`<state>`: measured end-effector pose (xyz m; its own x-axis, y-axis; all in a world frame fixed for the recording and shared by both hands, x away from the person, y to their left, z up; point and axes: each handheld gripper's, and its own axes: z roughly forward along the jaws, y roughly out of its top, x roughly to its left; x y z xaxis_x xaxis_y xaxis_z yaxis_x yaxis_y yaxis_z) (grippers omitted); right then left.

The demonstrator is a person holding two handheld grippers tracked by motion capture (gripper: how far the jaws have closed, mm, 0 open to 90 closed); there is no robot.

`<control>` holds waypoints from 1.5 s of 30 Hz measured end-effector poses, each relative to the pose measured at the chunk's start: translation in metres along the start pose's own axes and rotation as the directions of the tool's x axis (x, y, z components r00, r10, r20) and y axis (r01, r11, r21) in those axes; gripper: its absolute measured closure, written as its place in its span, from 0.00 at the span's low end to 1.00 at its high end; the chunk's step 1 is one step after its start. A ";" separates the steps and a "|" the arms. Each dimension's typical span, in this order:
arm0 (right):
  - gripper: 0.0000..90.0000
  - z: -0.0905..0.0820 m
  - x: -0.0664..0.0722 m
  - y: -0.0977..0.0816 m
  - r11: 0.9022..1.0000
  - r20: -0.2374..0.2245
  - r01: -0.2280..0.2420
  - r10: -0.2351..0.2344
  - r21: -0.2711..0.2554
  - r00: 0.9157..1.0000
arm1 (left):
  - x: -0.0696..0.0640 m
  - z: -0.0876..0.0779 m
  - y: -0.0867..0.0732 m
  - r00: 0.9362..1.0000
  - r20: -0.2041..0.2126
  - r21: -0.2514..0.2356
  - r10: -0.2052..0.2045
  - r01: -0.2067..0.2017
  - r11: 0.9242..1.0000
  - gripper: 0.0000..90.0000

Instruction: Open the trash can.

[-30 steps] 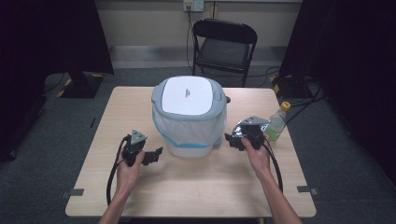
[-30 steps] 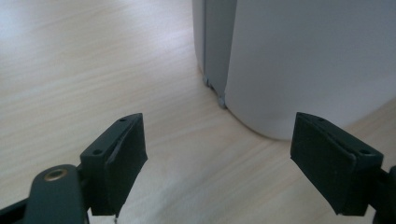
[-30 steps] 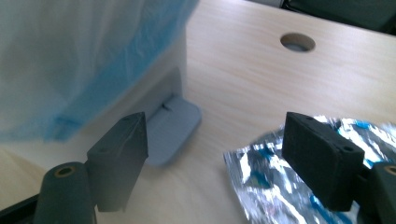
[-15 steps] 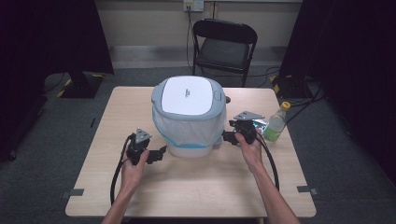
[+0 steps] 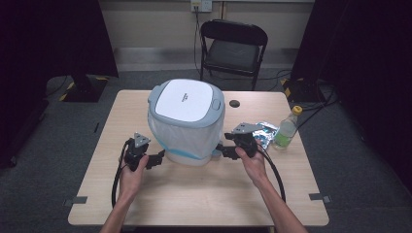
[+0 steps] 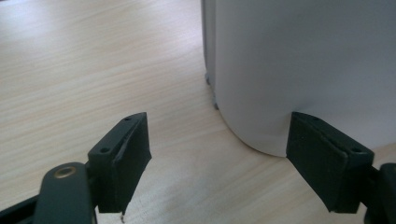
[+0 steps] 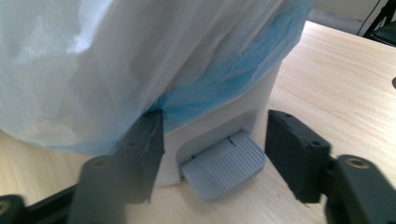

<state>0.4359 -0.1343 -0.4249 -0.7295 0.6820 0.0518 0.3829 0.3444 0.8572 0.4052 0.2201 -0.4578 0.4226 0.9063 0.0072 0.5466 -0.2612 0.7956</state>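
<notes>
Left gripper (image 5: 156,158): held in the person's left hand (image 5: 130,172) at the 8 o'clock side of the pedal bin (image 5: 187,121). Jaws stood apart with bare tabletop between them; in the left gripper view the right-hand pad (image 6: 322,161) lay just against the bin's white wall, the other pad well off it. Nothing gripped.

Pedal bin: stood upright near the middle of the wooden table (image 5: 194,194), white lid closed, a white liner bag (image 5: 182,136) draped over its sides, a blue layer showing at the bag's lower edge.

Right gripper (image 5: 219,150): held in the right hand (image 5: 252,162) at the bin's 4 o'clock base. Its jaws had just been closing and stood apart, one on either side of the grey foot pedal (image 7: 224,165); neither pad pressed on it. The left-hand pad sat under the bag's hem.

Foil packet (image 5: 262,133) and plastic bottle (image 5: 285,128), yellow cap: at the table's 3 o'clock edge, side by side.
</notes>
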 end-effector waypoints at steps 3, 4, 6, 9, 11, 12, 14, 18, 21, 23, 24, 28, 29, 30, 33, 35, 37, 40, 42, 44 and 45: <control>0.40 0.000 -0.005 0.000 1.000 0.034 -0.004 0.004 0.007 0.999 | -0.004 -0.001 0.000 1.000 0.023 0.006 0.008 -0.008 1.000 0.23; 0.40 0.001 -0.009 -0.001 1.000 0.056 -0.009 0.008 0.011 0.998 | -0.006 0.000 0.001 1.000 0.028 0.002 0.007 -0.007 1.000 0.23; 0.40 0.002 -0.019 0.000 1.000 0.090 -0.023 0.022 0.012 0.996 | -0.008 0.000 0.001 1.000 0.012 0.007 0.017 -0.017 1.000 0.20; 0.38 0.004 -0.032 0.004 0.999 0.137 -0.032 0.030 0.011 0.990 | -0.003 0.002 0.000 0.999 0.042 0.007 -0.012 0.012 1.000 0.17; 0.38 0.007 -0.041 0.008 0.999 0.153 -0.037 0.036 0.005 0.988 | -0.002 0.002 0.000 0.999 0.051 0.008 -0.018 0.017 1.000 0.17; 0.38 0.009 -0.045 0.011 0.999 0.155 -0.036 0.035 0.000 0.987 | -0.002 0.002 0.000 0.999 0.050 0.005 -0.016 0.015 1.000 0.17; 0.37 0.014 -0.053 0.016 0.999 0.169 -0.040 0.041 -0.011 0.985 | -0.002 0.003 0.000 0.998 0.053 0.004 -0.018 0.018 1.000 0.17; 0.37 0.027 -0.064 0.025 0.998 0.189 -0.047 0.052 -0.030 0.981 | -0.002 0.003 0.000 0.999 0.047 0.002 -0.017 0.017 1.000 0.16; 0.36 0.037 -0.067 0.030 0.998 0.184 -0.042 0.049 -0.041 0.982 | -0.002 0.003 0.000 0.999 0.044 0.006 -0.023 0.023 1.000 0.16; 0.36 0.043 -0.069 0.032 0.997 0.163 -0.050 0.060 -0.064 0.985 | -0.002 0.003 0.000 0.999 0.041 0.009 -0.027 0.027 1.000 0.15; 0.37 0.045 -0.068 0.033 0.996 0.153 -0.049 0.061 -0.079 0.986 | -0.002 0.003 0.000 0.999 0.041 0.009 -0.028 0.027 1.000 0.15; 0.43 0.048 -0.069 0.031 0.994 0.125 -0.055 0.066 -0.091 0.990 | -0.001 0.003 0.000 0.998 0.044 0.010 -0.047 0.047 0.999 0.15; 0.45 0.047 -0.069 0.031 0.994 0.111 -0.064 0.074 -0.092 0.991 | -0.001 0.004 0.000 0.998 0.048 0.010 -0.049 0.049 0.999 0.15; 0.51 0.047 -0.069 0.030 0.993 0.097 -0.069 0.078 -0.091 0.992 | 0.000 0.004 -0.001 0.998 0.050 0.011 -0.050 0.050 0.999 0.14; 0.58 0.043 -0.063 0.031 0.995 0.088 -0.049 0.056 -0.081 0.995 | 0.003 0.004 -0.001 0.998 0.046 0.013 -0.044 0.043 0.999 0.12; 0.58 0.038 -0.061 0.030 0.996 0.068 -0.042 0.047 -0.081 0.997 | 0.006 0.004 -0.001 0.997 0.046 0.012 -0.054 0.053 0.999 0.13; 0.58 0.033 -0.056 0.028 0.996 0.051 -0.033 0.037 -0.089 0.998 | 0.011 0.003 -0.002 0.995 0.072 0.016 -0.064 0.063 0.998 0.16; 0.58 0.027 -0.050 0.022 0.996 0.016 -0.021 0.022 -0.088 1.000 | 0.017 0.003 -0.003 0.991 0.099 0.019 -0.084 0.083 0.996 0.20; 0.55 0.022 -0.043 0.019 0.996 -0.008 -0.008 0.007 -0.087 1.000 | 0.018 0.003 -0.003 0.992 0.091 0.016 -0.086 0.085 0.996 0.20; 0.46 0.019 -0.036 0.018 0.997 -0.020 0.008 -0.010 -0.074 1.000 | 0.019 0.005 -0.003 0.991 0.092 0.014 -0.094 0.093 0.996 0.21; 0.42 0.019 -0.033 0.018 0.998 -0.012 0.023 -0.023 -0.061 1.000 | 0.018 0.005 -0.003 0.991 0.089 0.021 -0.096 0.094 0.995 0.22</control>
<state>0.4773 -0.1386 -0.4208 -0.7448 0.6662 0.0378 0.3309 0.3196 0.8879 0.4150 0.2355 -0.4632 0.4314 0.8938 -0.1229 0.5991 -0.1819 0.7797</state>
